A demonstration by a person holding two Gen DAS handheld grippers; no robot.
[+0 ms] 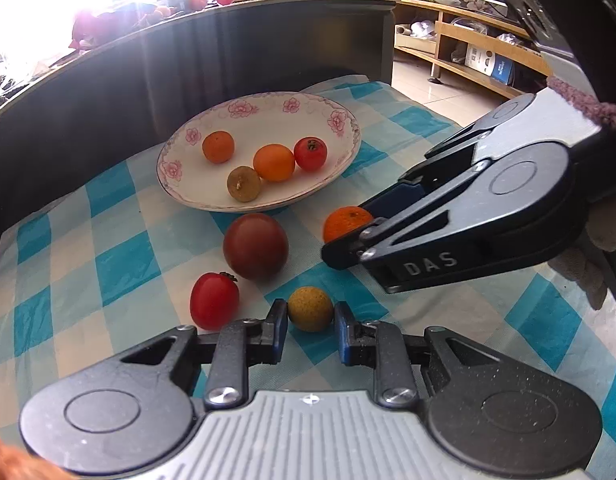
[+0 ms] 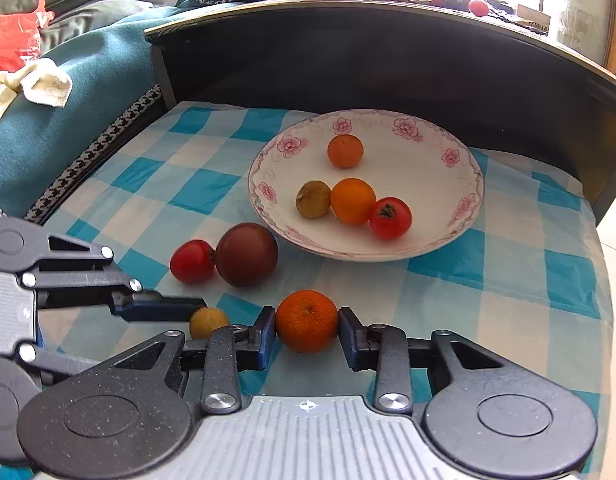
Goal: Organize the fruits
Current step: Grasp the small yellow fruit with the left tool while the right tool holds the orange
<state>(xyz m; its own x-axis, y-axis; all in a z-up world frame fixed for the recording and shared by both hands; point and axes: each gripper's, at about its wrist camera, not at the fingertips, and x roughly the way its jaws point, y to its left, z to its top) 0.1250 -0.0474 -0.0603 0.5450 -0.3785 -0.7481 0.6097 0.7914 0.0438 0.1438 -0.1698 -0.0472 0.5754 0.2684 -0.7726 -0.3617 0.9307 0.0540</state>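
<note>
Tangerine [image 2: 306, 321] between fingers [image 2: 266, 330], plate [image 2: 387, 254] near

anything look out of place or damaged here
Nothing damaged or spilled. Four fruits lie loose on the cloth outside the plate: the red tomato, the dark plum, the orange and the small yellow fruit.

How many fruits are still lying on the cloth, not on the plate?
4. A red tomato and a dark plum sit in front of the plate; a small yellow fruit is between the left jaws; an orange between the right jaws. None seems hidden.
</note>
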